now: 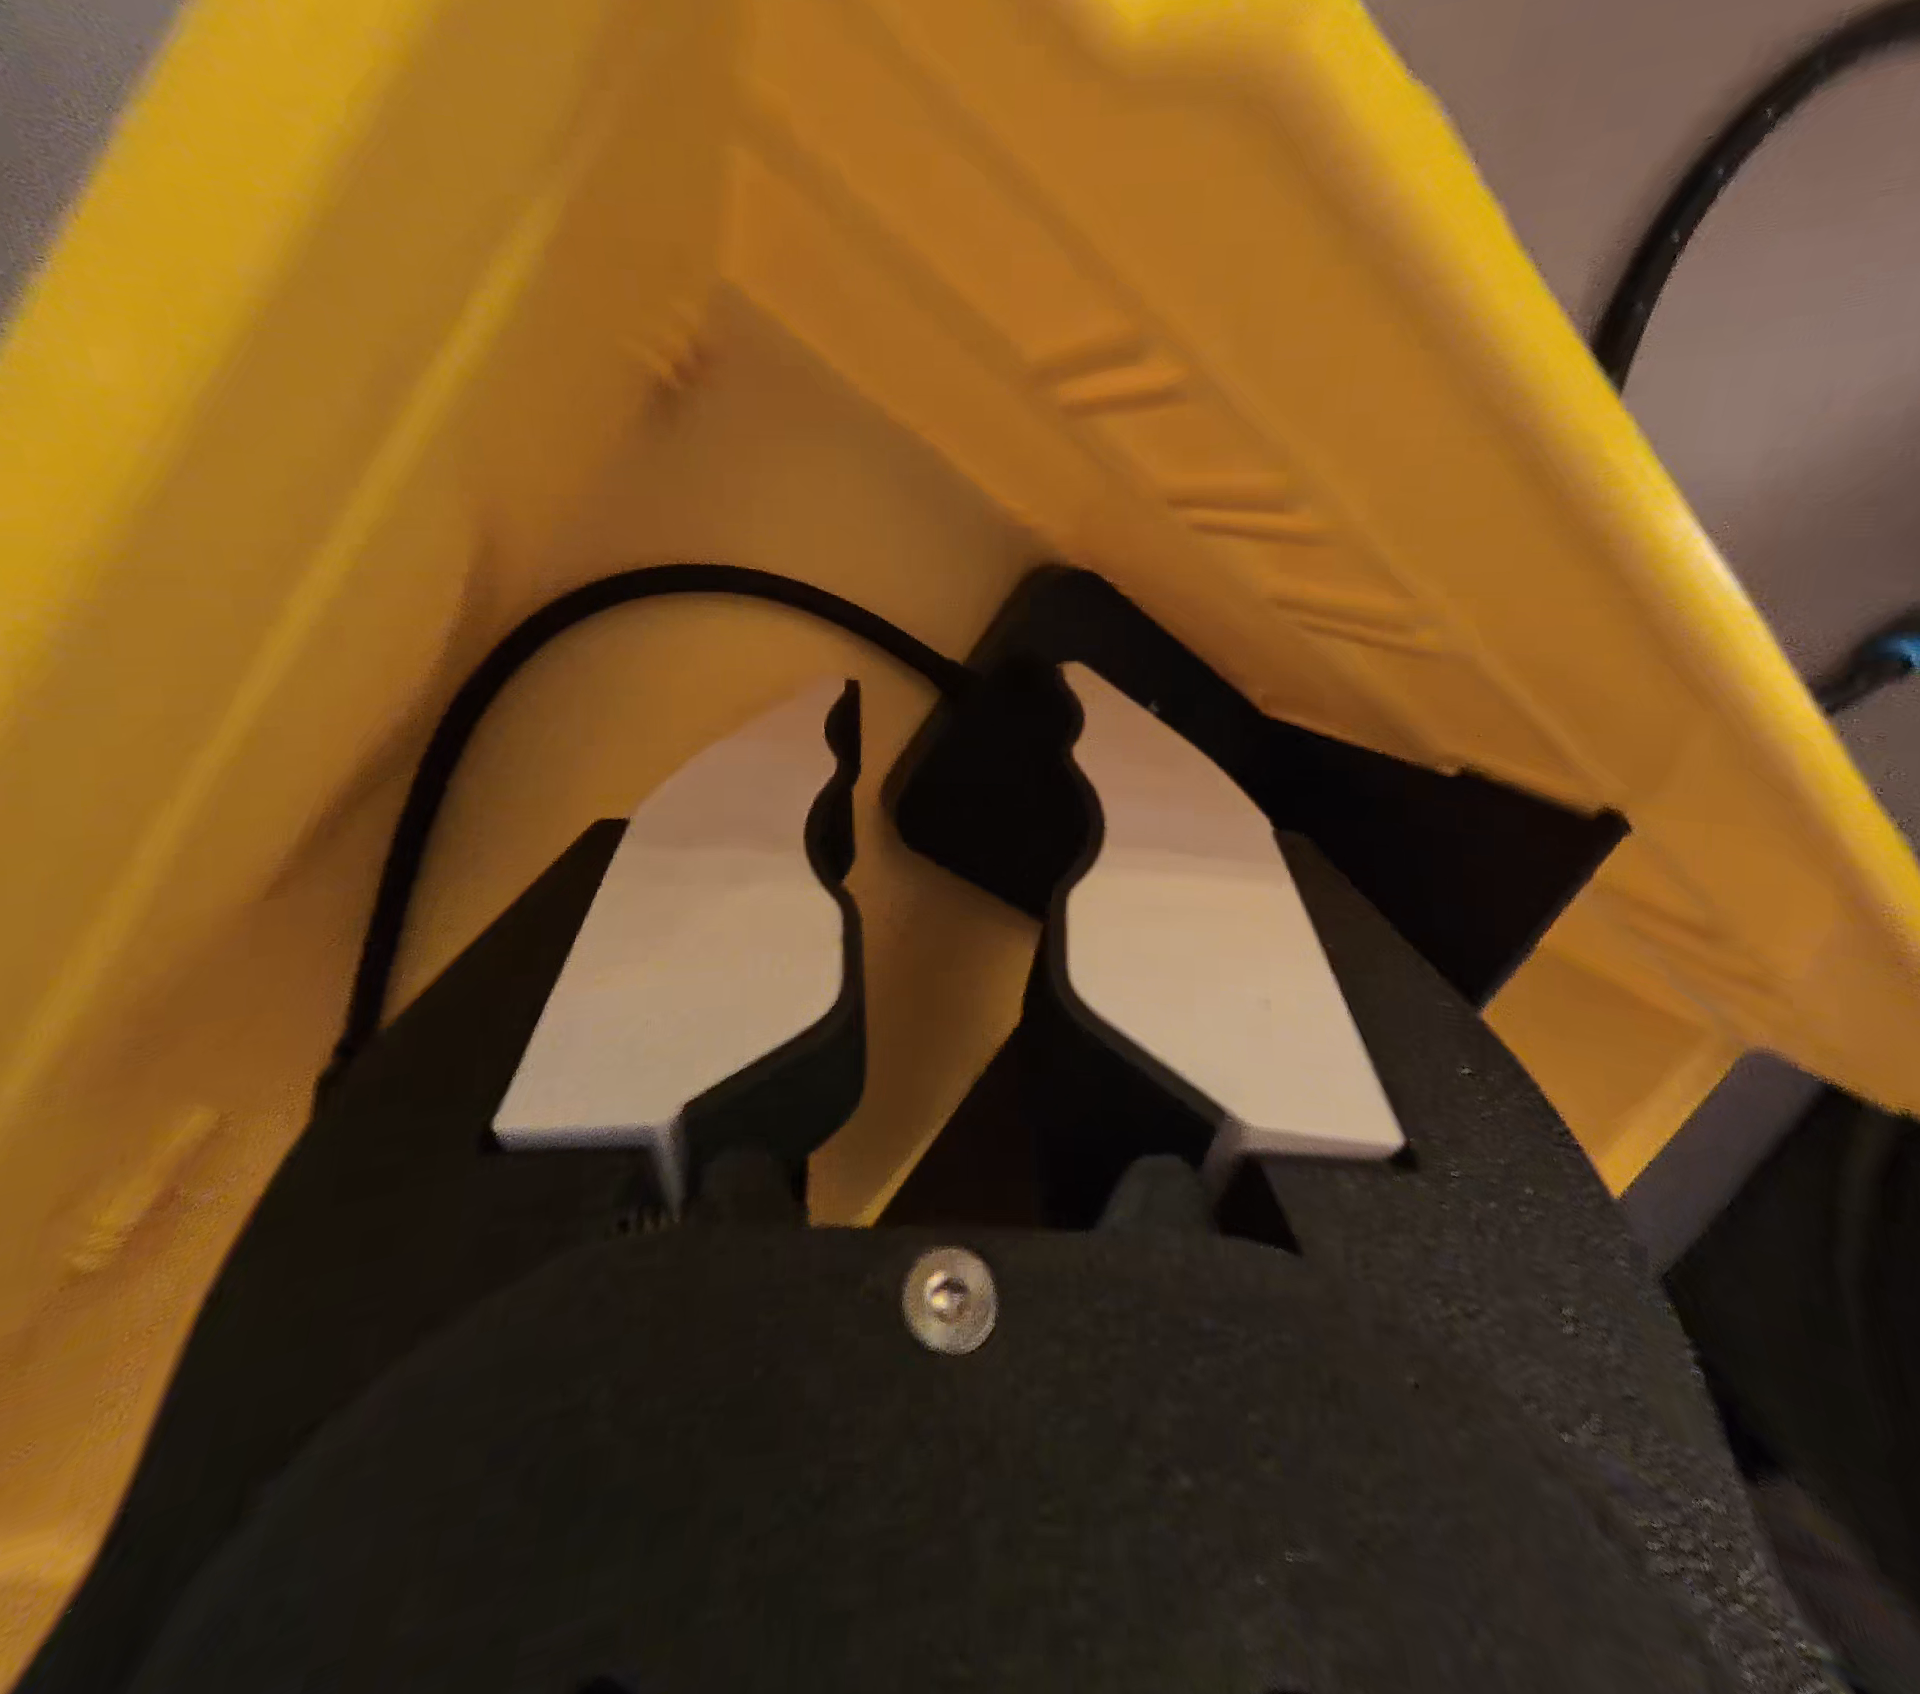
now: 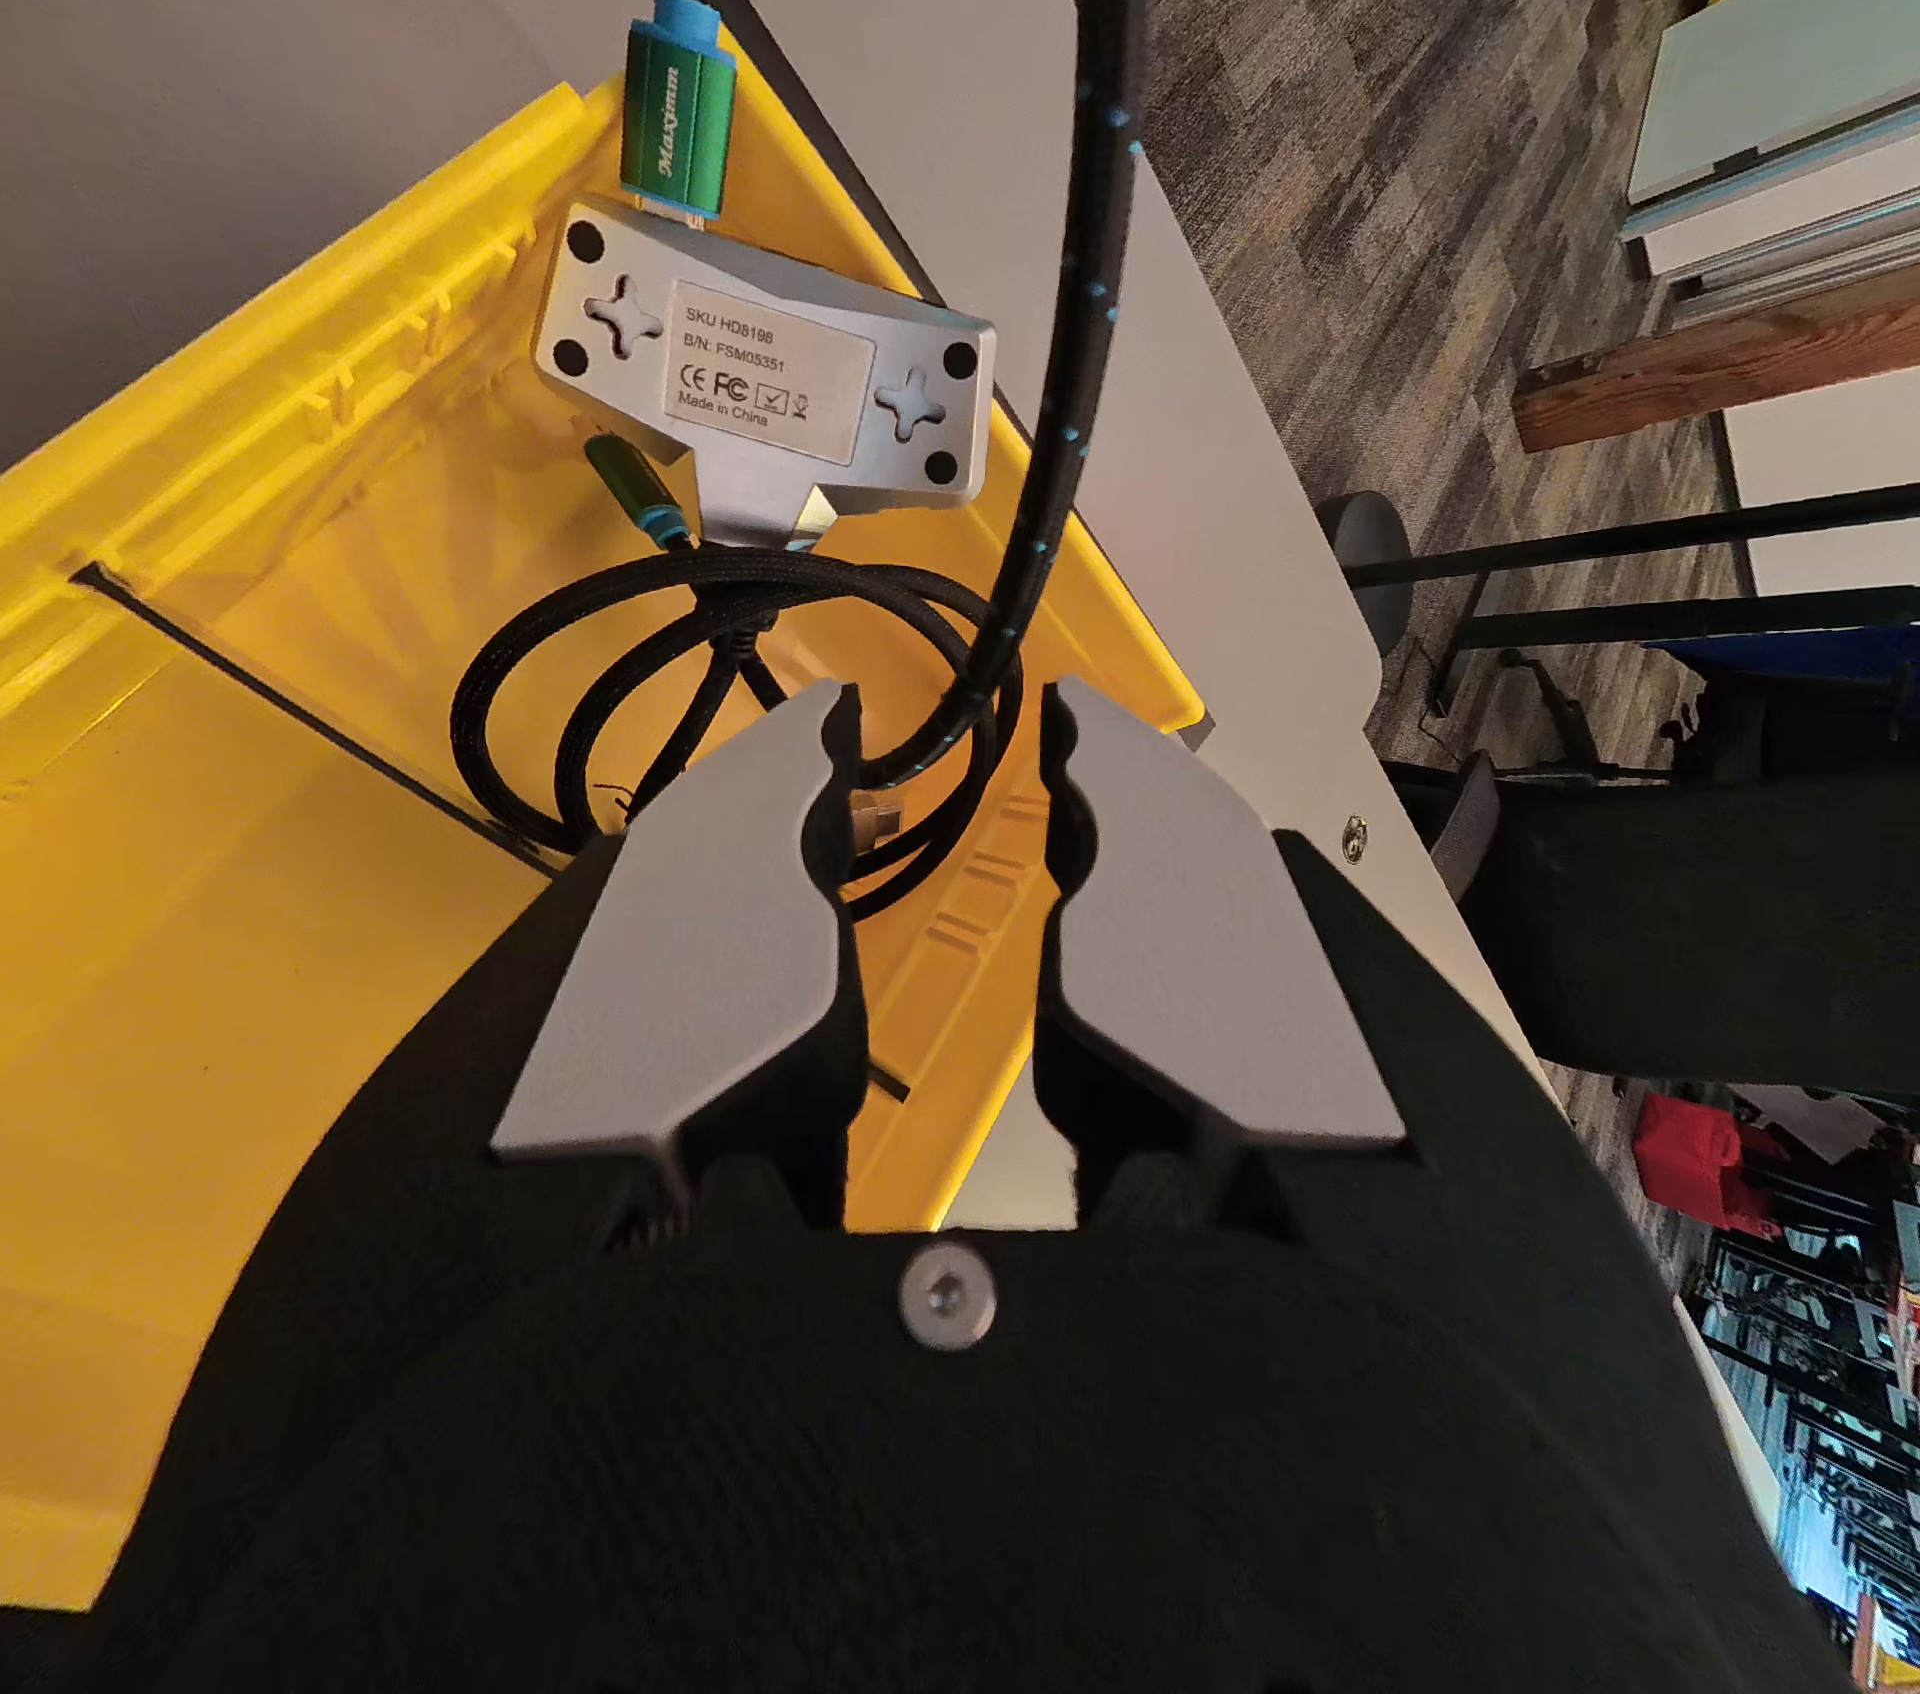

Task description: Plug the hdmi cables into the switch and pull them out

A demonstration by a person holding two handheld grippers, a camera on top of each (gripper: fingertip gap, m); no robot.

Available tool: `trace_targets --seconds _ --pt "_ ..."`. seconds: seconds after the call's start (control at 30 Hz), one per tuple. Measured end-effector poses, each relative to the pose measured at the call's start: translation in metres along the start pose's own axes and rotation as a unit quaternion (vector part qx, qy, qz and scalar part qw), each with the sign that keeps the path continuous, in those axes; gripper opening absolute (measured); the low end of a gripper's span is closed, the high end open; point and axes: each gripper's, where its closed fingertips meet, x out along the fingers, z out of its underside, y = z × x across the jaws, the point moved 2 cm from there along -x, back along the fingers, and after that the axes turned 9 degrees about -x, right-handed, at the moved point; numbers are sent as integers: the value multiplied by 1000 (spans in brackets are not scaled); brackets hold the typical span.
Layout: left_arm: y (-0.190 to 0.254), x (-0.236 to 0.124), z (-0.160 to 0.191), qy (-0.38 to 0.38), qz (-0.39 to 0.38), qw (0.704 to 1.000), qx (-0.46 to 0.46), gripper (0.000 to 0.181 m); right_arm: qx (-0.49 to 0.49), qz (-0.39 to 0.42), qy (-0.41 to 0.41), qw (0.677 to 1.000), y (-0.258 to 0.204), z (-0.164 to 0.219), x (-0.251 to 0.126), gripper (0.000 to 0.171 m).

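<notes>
In the right wrist view a silver HDMI switch (image 2: 769, 377) shows its labelled underside over the yellow bin (image 2: 260, 813). A green HDMI plug (image 2: 675, 117) with a blue collar sits in its far edge. A second green plug (image 2: 634, 491) lies by its near left corner. Black braided cable (image 2: 727, 605) coils below it. My right gripper (image 2: 945, 709) is open; a black-and-blue braided cable (image 2: 1091, 242) passes loosely between its tips, near a bare metal plug end (image 2: 871, 818). My left gripper (image 1: 956, 709) is open inside the bin, with a black plug (image 1: 987, 792) on a thin cable against its right finger.
The yellow bin's walls (image 1: 520, 294) fill the left wrist view, very close. The bin stands on a grey table (image 2: 1195, 397) whose edge runs to the right. Beyond it are carpet floor, a dark chair (image 2: 1662, 917) and black stand legs (image 2: 1662, 532). The gap from one gripper's tips to the other's is roughly 50 centimetres. The silver HDMI switch (image 2: 769, 377) is about 8 centimetres from my right fingertips and 40 centimetres from my left.
</notes>
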Motion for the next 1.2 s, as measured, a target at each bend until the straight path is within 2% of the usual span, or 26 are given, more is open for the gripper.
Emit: trace_targets --seconds 0.13,0.27,0.37,0.63,0.8,1.0,1.2 --pt "-5 -1 -8 23 -50 998 -27 30 -3 -1 -2 1000 -1 0 0 34" --pt "-11 3 -7 7 -99 995 -14 26 -7 -2 -3 1000 -2 -1 -2 34" --pt "-6 5 -6 -4 -100 995 -4 12 -9 -3 -3 1000 -2 -1 -3 34" --pt "-26 -5 8 -31 -137 990 15 10 -14 1 -3 1000 -1 -1 -7 34" --pt "-54 -19 15 -12 -201 979 18 10 -27 -3 -10 1000 -5 -2 -4 34" --pt "-56 -27 17 5 -216 974 64 8 -31 -2 -12 999 -6 -3 -3 34" --pt "-50 -53 16 42 -220 971 81 5 -31 -1 -13 999 -6 -3 -2 34"
